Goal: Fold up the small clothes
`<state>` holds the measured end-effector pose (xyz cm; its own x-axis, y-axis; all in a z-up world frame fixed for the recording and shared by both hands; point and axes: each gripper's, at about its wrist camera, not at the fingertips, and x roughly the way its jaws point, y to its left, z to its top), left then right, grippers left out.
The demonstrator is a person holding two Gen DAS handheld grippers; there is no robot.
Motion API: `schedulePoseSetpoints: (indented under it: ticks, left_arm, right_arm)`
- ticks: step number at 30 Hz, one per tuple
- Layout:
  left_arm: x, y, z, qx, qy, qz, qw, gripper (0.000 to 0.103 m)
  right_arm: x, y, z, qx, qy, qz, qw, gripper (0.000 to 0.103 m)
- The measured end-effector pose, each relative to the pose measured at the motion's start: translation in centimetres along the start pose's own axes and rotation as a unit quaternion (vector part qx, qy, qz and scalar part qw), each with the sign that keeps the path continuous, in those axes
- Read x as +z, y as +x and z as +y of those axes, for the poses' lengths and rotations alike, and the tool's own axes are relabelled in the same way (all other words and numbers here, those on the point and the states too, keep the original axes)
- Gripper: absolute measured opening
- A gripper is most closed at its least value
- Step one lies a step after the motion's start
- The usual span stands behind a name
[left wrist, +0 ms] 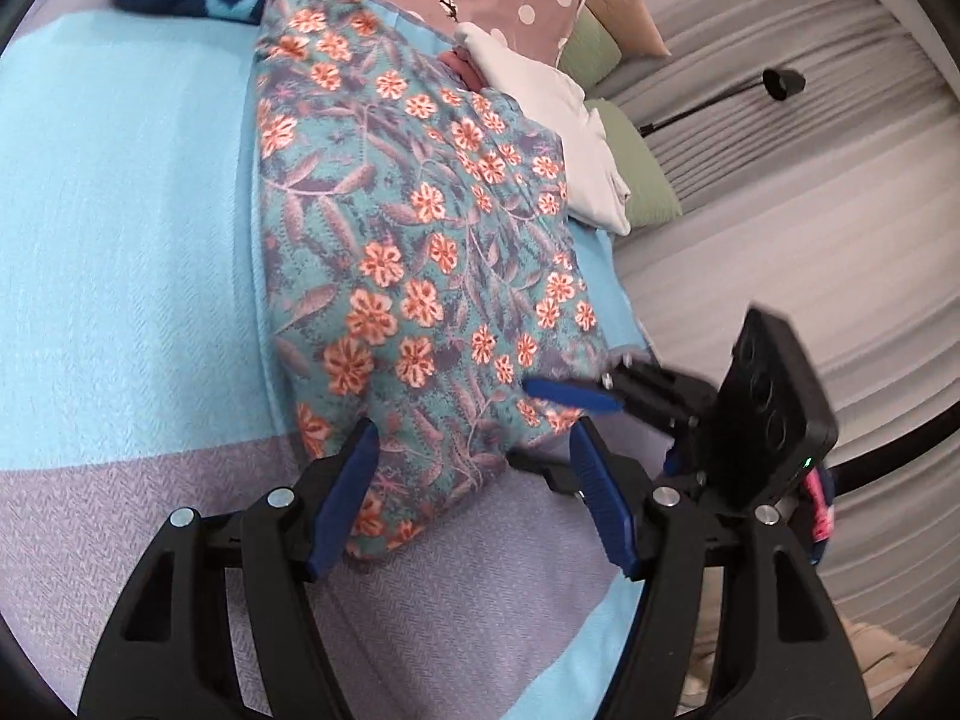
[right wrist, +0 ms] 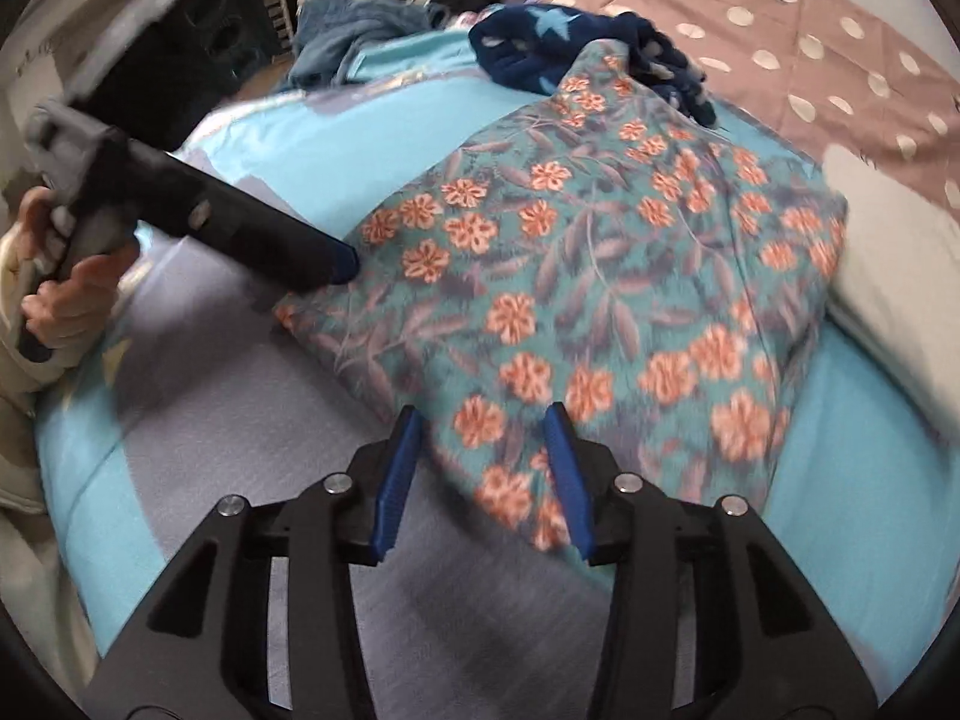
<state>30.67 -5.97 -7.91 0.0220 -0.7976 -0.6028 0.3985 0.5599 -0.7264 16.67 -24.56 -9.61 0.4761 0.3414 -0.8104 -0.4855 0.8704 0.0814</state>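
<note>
A teal garment with orange flowers lies spread on the bed; it also shows in the right wrist view. My left gripper is open, its jaws either side of the garment's near end. My right gripper is open over the garment's near edge. The right gripper's fingers show in the left wrist view at the garment's right corner. The left gripper's fingers show in the right wrist view at the garment's left corner, held by a hand.
The bed cover is light blue and lilac. A dark blue starred garment lies at the far end. A mauve dotted cloth and a white cloth lie beside the floral garment. A black lamp stands off the bed.
</note>
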Motion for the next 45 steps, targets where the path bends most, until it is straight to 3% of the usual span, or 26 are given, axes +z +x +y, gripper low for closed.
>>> schedulePoseSetpoints:
  ticks: [6, 12, 14, 17, 22, 27, 33, 41, 42, 45]
  left_arm:
    - [0.1, -0.4, 0.3, -0.006, -0.017, -0.001, 0.9998, 0.067]
    - [-0.9, -4.1, 1.4, 0.008, -0.05, -0.053, 0.9973, 0.07]
    - [-0.9, -4.3, 2.1, 0.011, -0.068, -0.05, 0.9964, 0.07]
    - [-1.2, -4.1, 3.5, 0.011, -0.102, -0.032, 0.9942, 0.07]
    - [-1.1, -2.6, 5.2, -0.026, -0.149, 0.0, 0.9885, 0.07]
    - [0.9, -0.3, 5.1, -0.032, -0.169, 0.027, 0.9848, 0.07]
    - [2.1, 2.0, 4.7, -0.072, -0.178, 0.048, 0.9802, 0.07]
    - [1.8, 3.5, 5.6, -0.189, -0.238, 0.051, 0.9514, 0.07]
    - [1.9, 3.8, 5.4, -0.187, -0.234, 0.055, 0.9525, 0.07]
    - [2.4, 4.8, 4.0, -0.119, -0.194, 0.066, 0.9715, 0.057]
  right_arm:
    - [-1.2, -1.4, 0.8, 0.024, -0.007, 0.026, 0.999, 0.046]
    - [0.3, -3.1, -0.1, 0.089, 0.06, -0.069, 0.992, 0.046]
    - [0.6, -1.8, 0.1, 0.094, 0.059, -0.056, 0.992, 0.046]
    - [0.1, 2.1, 0.2, 0.088, 0.051, 0.003, 0.995, 0.044]
    - [-0.5, 1.7, -1.7, 0.14, 0.111, -0.014, 0.984, 0.045]
    - [-0.4, 1.8, -1.3, 0.133, 0.108, -0.016, 0.985, 0.045]
    - [-0.5, 2.0, -2.2, 0.159, 0.133, -0.027, 0.978, 0.045]
    - [-1.5, 1.5, -3.4, 0.202, 0.169, -0.037, 0.964, 0.045]
    - [-1.6, 1.4, -3.5, 0.205, 0.171, -0.038, 0.963, 0.045]
    - [-1.8, 1.1, -3.5, 0.207, 0.174, -0.038, 0.962, 0.045]
